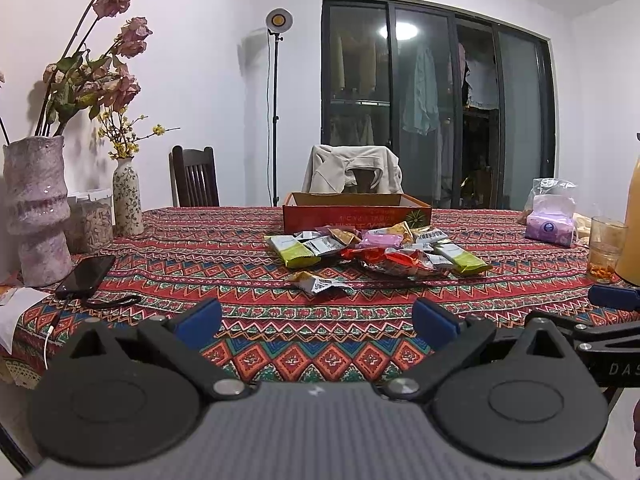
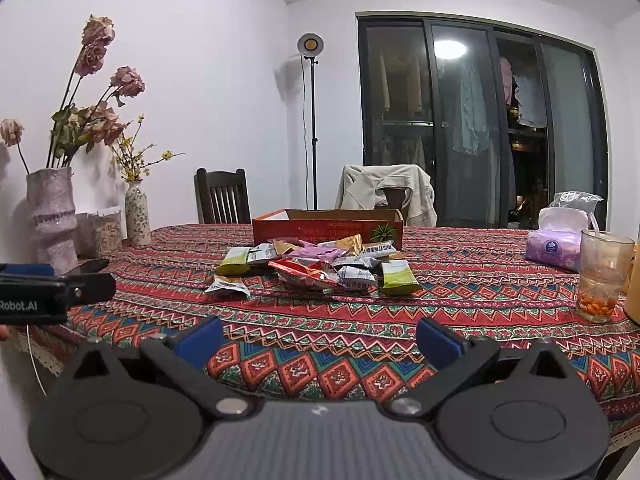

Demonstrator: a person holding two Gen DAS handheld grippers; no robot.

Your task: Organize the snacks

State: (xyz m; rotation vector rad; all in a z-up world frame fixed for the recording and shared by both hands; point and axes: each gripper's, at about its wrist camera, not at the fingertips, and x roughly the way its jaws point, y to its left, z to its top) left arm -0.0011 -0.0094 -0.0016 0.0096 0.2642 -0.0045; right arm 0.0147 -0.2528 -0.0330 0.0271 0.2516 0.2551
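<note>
— Patterned cloth covers the whole counter (image 1: 280, 344), so where do the snacks sit?

— Loose in a snack pile (image 1: 376, 250) right in front of the red cardboard box (image 1: 356, 216), some packets touching its near wall. One small brown-and-white packet (image 1: 318, 282) lies apart, on the near side of the pile, farthest from the box. The box looks open-topped; I can't see inside it.

— And the grippers?

— Both hang over the near edge of the counter, well apart from the box. The left gripper (image 1: 316, 318) has its jaws spread wide with nothing between them; the right gripper (image 2: 318, 338) likewise, wide and empty.

— How would you start?

— I'd judge nothing is sorted yet. Take the stray packet first, since it is clear of the heap. Come in low, pinch across its flat body rather than a crimped end, then lift it over the box wall. The red foil bag (image 2: 308, 274) looks slippery and crinkly, so grip it near the middle.

— Any writing?

— "Robot.AI" on the left gripper's side in the right view; "DAS" on the right one's. The box print and packet labels are too small to read.
</note>
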